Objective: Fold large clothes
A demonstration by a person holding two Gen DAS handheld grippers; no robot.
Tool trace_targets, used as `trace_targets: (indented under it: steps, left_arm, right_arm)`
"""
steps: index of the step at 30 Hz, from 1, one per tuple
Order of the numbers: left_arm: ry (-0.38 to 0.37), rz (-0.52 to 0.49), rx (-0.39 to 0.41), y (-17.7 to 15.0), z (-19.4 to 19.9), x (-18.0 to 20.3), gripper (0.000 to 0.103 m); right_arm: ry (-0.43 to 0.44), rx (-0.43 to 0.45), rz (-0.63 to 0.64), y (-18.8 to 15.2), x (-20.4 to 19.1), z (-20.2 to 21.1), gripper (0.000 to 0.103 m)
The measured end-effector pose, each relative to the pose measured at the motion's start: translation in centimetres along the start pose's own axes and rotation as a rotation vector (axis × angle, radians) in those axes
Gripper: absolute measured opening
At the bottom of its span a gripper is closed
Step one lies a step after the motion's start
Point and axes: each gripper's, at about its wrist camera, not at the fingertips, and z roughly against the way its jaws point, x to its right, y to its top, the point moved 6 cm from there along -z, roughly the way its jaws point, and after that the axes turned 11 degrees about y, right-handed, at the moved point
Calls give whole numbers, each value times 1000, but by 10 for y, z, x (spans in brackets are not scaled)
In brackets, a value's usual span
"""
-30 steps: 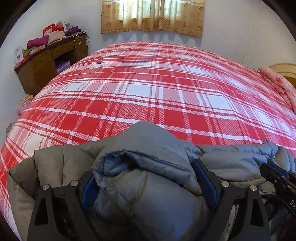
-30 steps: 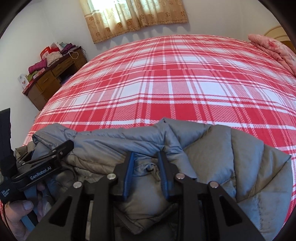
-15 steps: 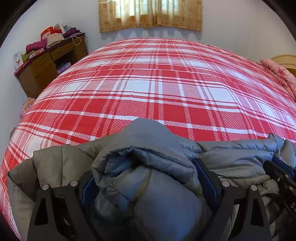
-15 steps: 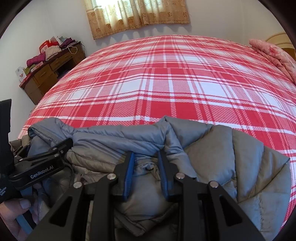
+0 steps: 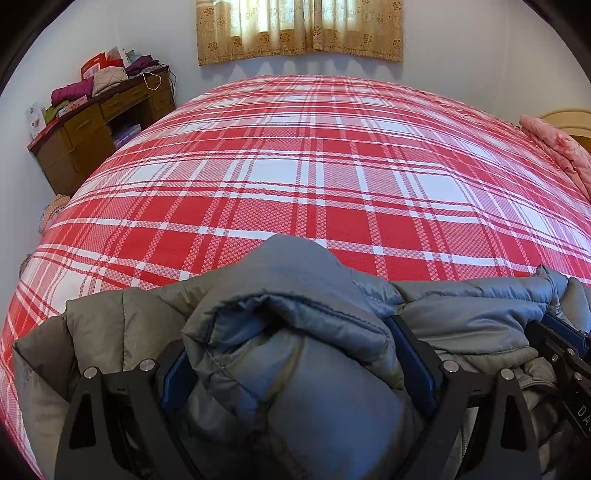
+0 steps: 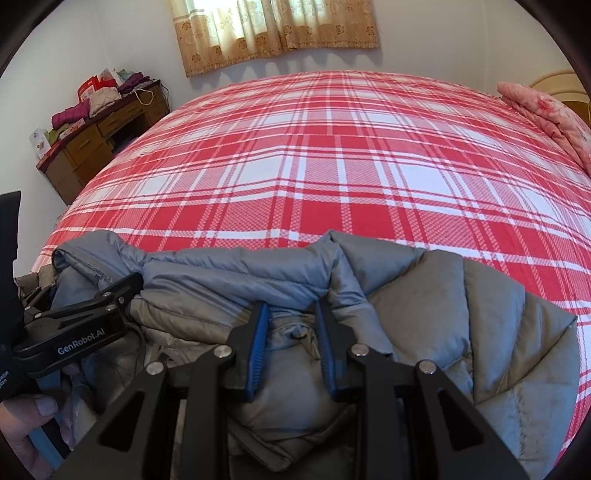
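A grey padded jacket (image 5: 295,295) lies at the near edge of the bed; it also shows in the right wrist view (image 6: 461,314). My left gripper (image 5: 295,354) is shut on a thick bunched fold of the jacket, its blue pads pressed to both sides. My right gripper (image 6: 291,325) is shut on a fold of the jacket near a snap button. The left gripper also shows at the left of the right wrist view (image 6: 85,317). The right gripper's tip shows at the right edge of the left wrist view (image 5: 561,343).
The bed (image 5: 314,166) has a red and white plaid cover (image 6: 332,166). A pink quilt (image 5: 554,147) lies at its right side. A wooden desk (image 5: 99,125) piled with clothes stands far left. Curtains (image 5: 299,29) hang on the far wall.
Both grippers have moved a little forward over the bed with the jacket still held. The far wall and desk appear lower and nearer in view.
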Motion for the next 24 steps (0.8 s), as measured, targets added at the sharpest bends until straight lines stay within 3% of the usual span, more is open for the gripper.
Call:
trace_targets:
  steps: [24]
  left_arm:
    - [2, -1, 0, 0, 0, 0, 93]
  right_arm:
    - [-12, -6, 14, 0, -2, -2, 29]
